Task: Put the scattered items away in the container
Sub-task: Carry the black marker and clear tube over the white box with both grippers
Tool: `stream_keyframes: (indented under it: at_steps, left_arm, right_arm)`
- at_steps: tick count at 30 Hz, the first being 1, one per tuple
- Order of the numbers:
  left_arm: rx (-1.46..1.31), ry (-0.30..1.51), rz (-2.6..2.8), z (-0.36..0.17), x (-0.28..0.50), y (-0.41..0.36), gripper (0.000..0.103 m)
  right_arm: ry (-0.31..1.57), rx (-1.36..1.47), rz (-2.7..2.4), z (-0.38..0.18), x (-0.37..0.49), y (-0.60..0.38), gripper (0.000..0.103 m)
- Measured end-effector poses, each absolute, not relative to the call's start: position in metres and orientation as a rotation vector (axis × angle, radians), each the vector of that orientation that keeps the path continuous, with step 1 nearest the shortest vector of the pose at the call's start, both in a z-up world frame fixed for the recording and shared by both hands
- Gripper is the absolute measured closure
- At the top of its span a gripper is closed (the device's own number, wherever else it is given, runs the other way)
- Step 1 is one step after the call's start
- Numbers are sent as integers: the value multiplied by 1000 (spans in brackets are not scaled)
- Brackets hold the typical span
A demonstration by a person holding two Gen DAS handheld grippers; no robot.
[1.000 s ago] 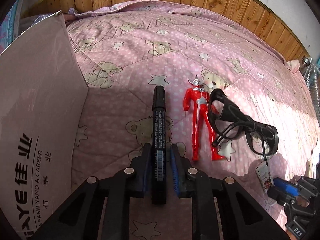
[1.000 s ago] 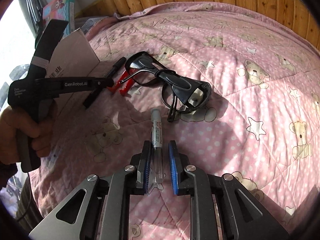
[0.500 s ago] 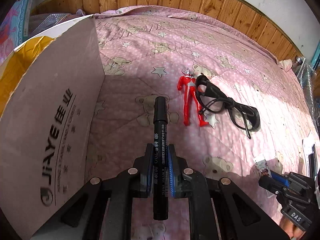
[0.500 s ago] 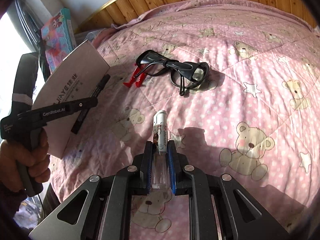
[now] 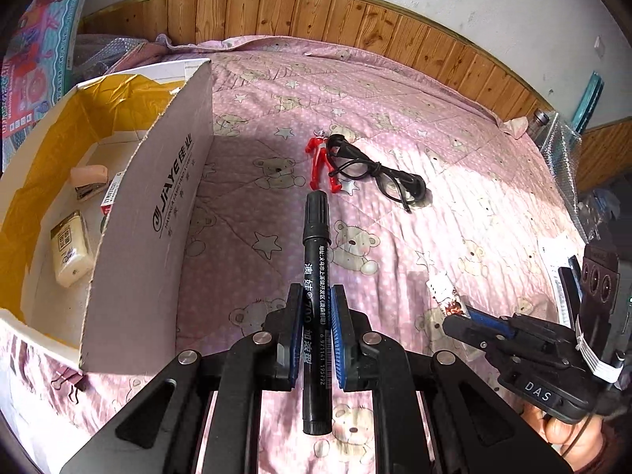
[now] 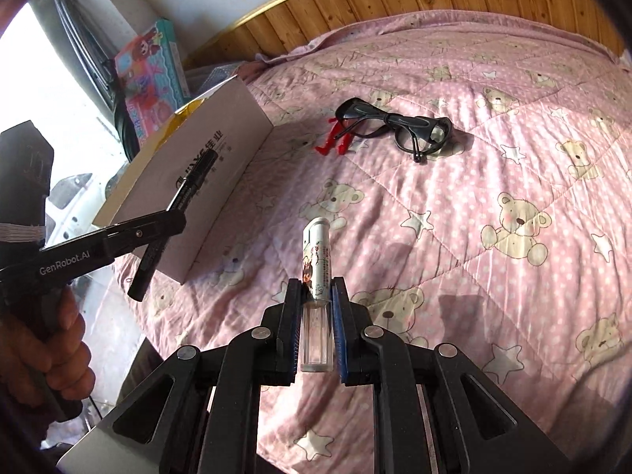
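Grippers both loaded: the left gripper point(image 5: 315, 316) is clamped on a black cylindrical marker pen point(image 5: 315, 276), the right gripper point(image 6: 315, 308) on a small white printed tube with clear cap point(image 6: 315, 272). Open white cardboard box point(image 5: 158, 205) sits at nine o'clock; red plastic figure point(image 5: 319, 158) and black-framed glasses point(image 5: 379, 173) lie touching at twelve.

Pink bear-print quilt point(image 5: 454, 213) — wooden wall panelling point(image 5: 355, 19) behind, colourful toy box point(image 6: 152, 67) beside.
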State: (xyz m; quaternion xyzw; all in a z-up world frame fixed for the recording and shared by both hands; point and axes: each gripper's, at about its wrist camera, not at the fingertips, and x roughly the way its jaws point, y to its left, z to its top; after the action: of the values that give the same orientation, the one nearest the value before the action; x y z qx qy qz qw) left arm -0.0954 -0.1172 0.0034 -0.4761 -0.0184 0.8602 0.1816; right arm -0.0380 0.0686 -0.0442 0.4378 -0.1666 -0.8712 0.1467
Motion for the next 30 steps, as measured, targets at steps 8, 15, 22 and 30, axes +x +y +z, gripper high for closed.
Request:
stream_keyframes:
  at_steps: [8, 15, 22, 30]
  left_arm:
    - [-1259, -70, 2443, 31, -60, -127, 89]
    - [-1191, -84, 2467, 51, -41, -139, 89]
    - [-1147, -115, 2483, 64, -29, -155, 89]
    - [-1125, -198, 2529, 71, -30, -191, 89]
  right_arm:
    - [-439, 1203, -2516, -23, -12, 49, 88]
    - [-387, 1159, -2509, -6, 2, 26, 88]
    - [-325, 1127, -2492, 9, 8, 3, 88]
    - [-243, 1112, -2456, 21, 2, -25, 88]
